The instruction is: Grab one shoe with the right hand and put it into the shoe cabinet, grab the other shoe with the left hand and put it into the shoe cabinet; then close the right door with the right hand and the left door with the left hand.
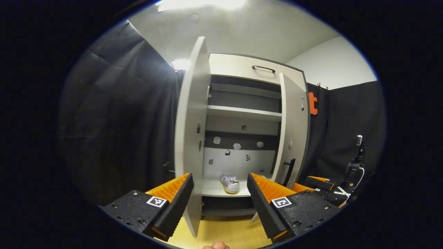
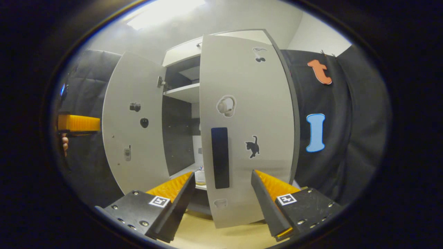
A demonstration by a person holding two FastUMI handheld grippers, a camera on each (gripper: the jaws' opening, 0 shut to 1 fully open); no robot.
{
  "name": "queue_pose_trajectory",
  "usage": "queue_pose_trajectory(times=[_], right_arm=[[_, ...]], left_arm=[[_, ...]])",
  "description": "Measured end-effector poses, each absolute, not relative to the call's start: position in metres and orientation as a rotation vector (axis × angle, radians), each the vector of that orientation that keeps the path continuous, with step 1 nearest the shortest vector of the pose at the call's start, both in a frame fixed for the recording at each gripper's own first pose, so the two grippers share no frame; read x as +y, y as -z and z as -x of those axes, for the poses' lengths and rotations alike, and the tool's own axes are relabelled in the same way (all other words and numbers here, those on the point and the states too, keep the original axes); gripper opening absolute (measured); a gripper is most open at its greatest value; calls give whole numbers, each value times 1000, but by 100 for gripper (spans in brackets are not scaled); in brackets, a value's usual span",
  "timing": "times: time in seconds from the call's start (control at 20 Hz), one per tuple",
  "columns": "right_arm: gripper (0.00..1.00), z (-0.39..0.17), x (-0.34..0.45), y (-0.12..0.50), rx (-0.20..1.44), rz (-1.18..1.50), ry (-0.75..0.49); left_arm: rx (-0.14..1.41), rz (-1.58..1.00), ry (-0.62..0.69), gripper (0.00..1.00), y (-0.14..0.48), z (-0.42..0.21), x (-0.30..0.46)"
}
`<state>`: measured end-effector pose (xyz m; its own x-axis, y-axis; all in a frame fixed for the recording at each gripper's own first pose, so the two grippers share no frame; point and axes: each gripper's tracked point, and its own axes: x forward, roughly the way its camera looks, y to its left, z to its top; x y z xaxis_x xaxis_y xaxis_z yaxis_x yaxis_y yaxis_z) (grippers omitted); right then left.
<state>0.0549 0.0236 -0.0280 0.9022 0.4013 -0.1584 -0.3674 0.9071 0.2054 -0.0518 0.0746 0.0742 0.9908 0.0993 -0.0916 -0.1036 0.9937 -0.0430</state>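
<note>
The white shoe cabinet (image 1: 242, 65) stands ahead with both doors ajar. A pair of white shoes (image 1: 231, 183) rests on its bottom shelf (image 1: 213, 189). My left gripper (image 1: 219, 180) is open and empty, facing the gap between the left door (image 1: 191, 138) and the right door (image 1: 293, 124). My right gripper (image 2: 222, 180) is open too, close in front of the right door (image 2: 242, 103), with the door's black handle (image 2: 220, 157) showing between its fingers. Through the gap a bit of a shoe (image 2: 200, 174) shows. The left door (image 2: 138, 121) stands swung out.
Black cloth walls flank the cabinet on both sides. The floor (image 1: 225, 231) is light wood. The right gripper (image 1: 320, 185) appears low at the right in the left gripper view. The left gripper (image 2: 78, 123), with a fingertip under it, appears at the far left in the right gripper view.
</note>
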Motion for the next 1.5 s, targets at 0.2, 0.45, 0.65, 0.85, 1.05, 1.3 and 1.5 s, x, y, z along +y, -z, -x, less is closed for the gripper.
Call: queue_pose_trajectory(times=[0.2, 0.45, 0.65, 0.85, 1.05, 1.3, 1.5], right_arm=[[96, -56, 30, 30, 204, -181, -407], [96, -57, 31, 31, 211, -200, -387], [96, -59, 26, 35, 214, -197, -354], [93, -59, 19, 40, 225, -204, -319], [96, -60, 17, 43, 232, -208, -303], [96, -63, 27, 44, 234, -221, -313], [96, -62, 31, 43, 231, -219, -320]], left_arm=[[104, 29, -236, 94, -67, 67, 130], [97, -29, -341, 95, -64, 63, 183], [119, -17, -323, 95, -51, 42, 194], [138, -4, -292, 89, -41, 33, 192], [143, -10, -263, 94, -40, 29, 189], [143, 21, -197, 92, -39, 27, 171], [141, 36, -117, 92, -35, 18, 142]])
